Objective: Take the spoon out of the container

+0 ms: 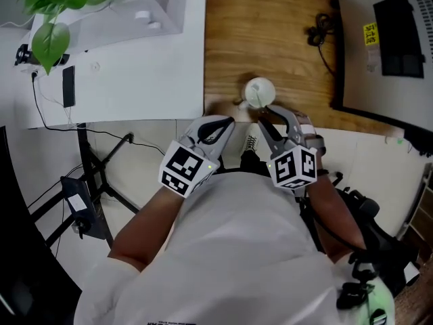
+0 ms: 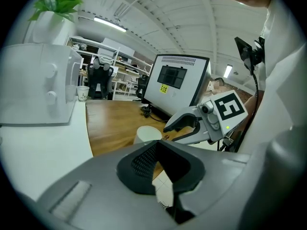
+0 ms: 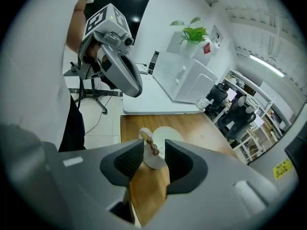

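Note:
A white cup stands near the front edge of the wooden table. Out of the cup sticks a brown beaded spoon handle. In the right gripper view the cup lies just beyond my right gripper, and the handle stands in the gap between the pads, touched by neither. That right gripper is open. My left gripper hovers left of the cup at the table's edge, its tips together with nothing in them. The left gripper view shows the cup and the right gripper.
A monitor stands at the right of the wooden table, with a cable bundle beside it. Left of it is a white table carrying a white appliance and a plant. Cables and a stand are on the floor.

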`<state>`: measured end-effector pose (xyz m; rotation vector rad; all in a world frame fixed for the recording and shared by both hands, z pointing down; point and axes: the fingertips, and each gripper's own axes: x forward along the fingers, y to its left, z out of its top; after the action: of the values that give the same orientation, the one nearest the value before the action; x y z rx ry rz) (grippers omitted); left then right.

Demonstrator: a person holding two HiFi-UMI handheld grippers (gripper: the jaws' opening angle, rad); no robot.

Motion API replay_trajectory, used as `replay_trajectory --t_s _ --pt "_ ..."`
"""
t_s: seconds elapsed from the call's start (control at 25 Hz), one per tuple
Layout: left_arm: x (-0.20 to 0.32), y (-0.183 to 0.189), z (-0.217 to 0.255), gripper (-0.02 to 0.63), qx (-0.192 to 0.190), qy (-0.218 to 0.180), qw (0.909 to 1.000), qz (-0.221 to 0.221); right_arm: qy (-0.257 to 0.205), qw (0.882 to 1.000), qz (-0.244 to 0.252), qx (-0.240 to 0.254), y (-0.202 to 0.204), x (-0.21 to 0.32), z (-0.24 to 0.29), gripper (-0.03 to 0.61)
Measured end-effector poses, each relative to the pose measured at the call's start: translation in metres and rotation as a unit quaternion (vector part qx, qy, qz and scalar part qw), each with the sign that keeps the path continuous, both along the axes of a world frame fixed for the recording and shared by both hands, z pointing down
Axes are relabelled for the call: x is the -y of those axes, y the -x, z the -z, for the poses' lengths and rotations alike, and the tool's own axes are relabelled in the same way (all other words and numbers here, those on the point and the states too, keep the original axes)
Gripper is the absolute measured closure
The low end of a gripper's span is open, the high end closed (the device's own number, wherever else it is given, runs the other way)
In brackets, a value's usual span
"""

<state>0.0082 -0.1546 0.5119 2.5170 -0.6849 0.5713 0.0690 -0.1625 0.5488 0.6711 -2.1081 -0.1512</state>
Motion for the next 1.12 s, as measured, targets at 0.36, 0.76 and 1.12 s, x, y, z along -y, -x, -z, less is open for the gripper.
replay_trajectory --t_s 0.36,0.76,1.12 --pt "0.004 0.009 -0.003 0.609 -0.001 0.005 0.9999 0.012 0.006 1.000 0.007 -0.011 0.006 0.005 -0.011 0.454" --pt "0.006 0.014 -0.004 0.609 0.000 0.008 0.9998 0.018 0.004 1.000 0.003 -0.018 0.005 0.008 -0.013 0.520" --pt "0.003 0.015 0.001 0.609 0.000 0.000 0.9998 0.021 0.001 1.000 -0.017 -0.004 0.000 0.009 -0.002 0.525"
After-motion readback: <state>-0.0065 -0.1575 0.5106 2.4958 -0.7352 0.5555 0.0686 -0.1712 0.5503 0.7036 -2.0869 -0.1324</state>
